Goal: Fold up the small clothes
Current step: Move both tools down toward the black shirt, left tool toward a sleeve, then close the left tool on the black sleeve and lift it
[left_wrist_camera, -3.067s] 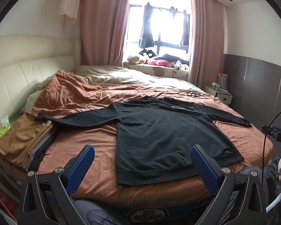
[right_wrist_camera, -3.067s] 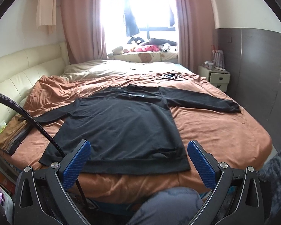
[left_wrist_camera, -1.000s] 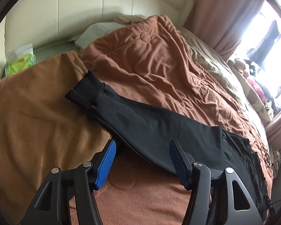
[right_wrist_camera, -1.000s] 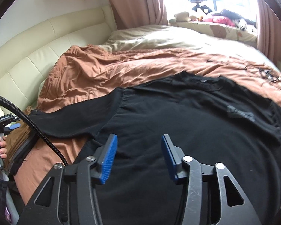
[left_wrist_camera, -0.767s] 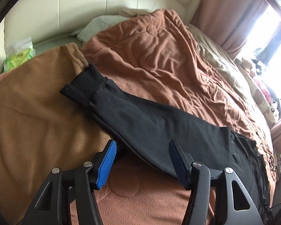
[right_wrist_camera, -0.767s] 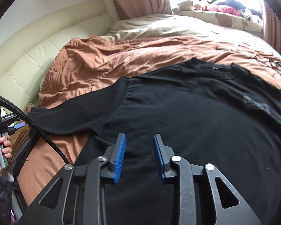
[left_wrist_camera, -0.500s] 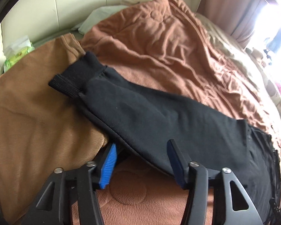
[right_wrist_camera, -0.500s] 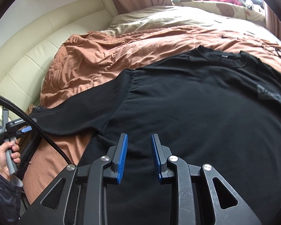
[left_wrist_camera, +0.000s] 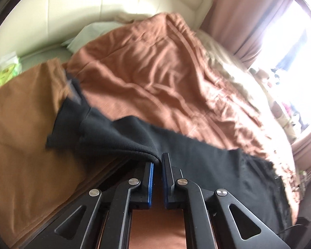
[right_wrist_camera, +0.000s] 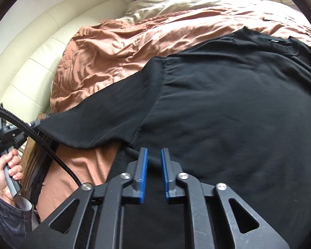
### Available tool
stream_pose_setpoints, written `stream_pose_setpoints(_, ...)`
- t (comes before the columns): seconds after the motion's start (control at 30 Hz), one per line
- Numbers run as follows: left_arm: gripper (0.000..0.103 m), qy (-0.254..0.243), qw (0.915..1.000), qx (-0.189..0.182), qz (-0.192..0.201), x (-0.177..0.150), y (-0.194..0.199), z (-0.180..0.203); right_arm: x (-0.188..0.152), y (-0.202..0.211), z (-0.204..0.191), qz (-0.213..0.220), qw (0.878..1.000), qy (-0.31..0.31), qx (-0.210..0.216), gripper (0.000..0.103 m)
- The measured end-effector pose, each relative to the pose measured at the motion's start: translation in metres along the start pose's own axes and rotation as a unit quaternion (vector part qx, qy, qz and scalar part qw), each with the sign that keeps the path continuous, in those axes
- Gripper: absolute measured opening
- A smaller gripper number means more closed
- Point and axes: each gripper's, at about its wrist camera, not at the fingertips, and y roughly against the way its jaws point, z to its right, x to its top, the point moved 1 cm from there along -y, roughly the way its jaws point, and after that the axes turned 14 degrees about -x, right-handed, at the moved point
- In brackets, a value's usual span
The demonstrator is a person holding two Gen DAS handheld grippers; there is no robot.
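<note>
Two grippers: both are working on one black long-sleeved top [right_wrist_camera: 228,108] spread flat on the bed.
Left gripper [left_wrist_camera: 157,161]: its blue-padded fingers [left_wrist_camera: 150,178] are pinched nearly together on the near edge of the top's sleeve [left_wrist_camera: 122,139], and the cloth is bunching into a raised fold right at the fingertips.
Right gripper [right_wrist_camera: 154,155]: it is sitting low at the top's side edge, just below the armpit seam; the jaws are standing close with a narrow gap, and a ridge of black cloth is running between the pads [right_wrist_camera: 144,166], so it is grasping the fabric there.
Sleeve cuff [left_wrist_camera: 66,122]: it is lying on a tan folded cloth [left_wrist_camera: 20,128] towards the left edge of the bed, blurred by motion.
Top's body: it is lying across the rust-brown blanket [right_wrist_camera: 118,41], collar [right_wrist_camera: 275,41] towards the far edge, chest smooth, the sleeve stretching out to the left.
Blanket: it is covering most of the bed in loose wrinkles, with pale cream bedding [right_wrist_camera: 176,2] showing at the far edge.
Headboard [left_wrist_camera: 72,10]: cream and padded, it is curving along the left side of the bed.
Person's hand [right_wrist_camera: 5,178]: it is gripping the handle of the left gripper at the left edge of the right wrist view, beside a braided black cable [right_wrist_camera: 43,143].
Window [left_wrist_camera: 292,41]: it is glaring bright behind a pink curtain [left_wrist_camera: 244,14].
</note>
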Motion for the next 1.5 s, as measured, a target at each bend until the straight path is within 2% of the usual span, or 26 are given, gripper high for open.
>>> stream_pose_setpoints(0.23,0.006,-0.048,0.9975,-0.047,0.022,0.029,0.009,0.05,0.015,-0.041,-0.019,-0.033,0.999,-0.025,0.005,0.006)
stream_pose_setpoints(0.43,0.006,-0.068,0.9933,-0.088,0.033,0.042,0.017,0.083,0.015,-0.08,-0.031,-0.058,0.997,-0.056,0.012,0.006)
stream_pose_setpoints(0.57,0.006,-0.079,0.9898,-0.113,0.036,0.049,0.022,0.103,0.014,-0.093,-0.034,-0.062,0.995,-0.074,0.026,0.006)
stream_pose_setpoints(0.7,0.006,-0.094,0.9865,-0.129,0.035,0.053,0.027,0.123,0.017,-0.09,-0.023,-0.079,0.988,-0.104,0.079,0.006)
stream_pose_setpoints(1.0,0.006,-0.128,0.977,-0.17,0.018,0.047,0.026,0.184,0.016,-0.032,0.018,-0.054,0.992,-0.102,0.056,0.007)
stream_pose_setpoints(1.07,0.006,-0.136,0.9745,-0.178,0.014,0.044,0.024,0.2,0.016,-0.019,0.03,-0.048,0.992,-0.101,0.054,0.016)
stream_pose_setpoints(1.1,0.006,-0.142,0.9724,-0.185,0.01,0.041,0.023,0.21,0.014,-0.01,0.035,-0.045,0.993,-0.101,0.05,0.029)
stream_pose_setpoints(1.13,0.006,-0.148,0.9707,-0.189,0.007,0.039,0.022,0.219,0.009,0.002,0.044,-0.039,0.993,-0.102,0.043,0.048)
stream_pose_setpoints(1.17,0.006,-0.154,0.9693,-0.192,0.005,0.036,0.022,0.225,0.007,0.011,0.049,-0.035,0.993,-0.104,0.041,0.054)
stream_pose_setpoints(1.2,0.006,-0.164,0.9669,-0.196,0.001,0.033,0.021,0.237,0.004,0.018,0.055,-0.032,0.993,-0.105,0.04,0.058)
stream_pose_setpoints(1.33,0.006,-0.184,0.9595,-0.213,-0.01,0.019,0.018,0.269,-0.012,0.057,0.086,-0.029,0.994,-0.106,0.018,0.058)
stream_pose_setpoints(1.5,0.006,-0.211,0.9496,-0.23,-0.025,-0.002,0.011,0.305,-0.036,0.098,0.12,-0.006,0.994,-0.109,-0.015,0.058)
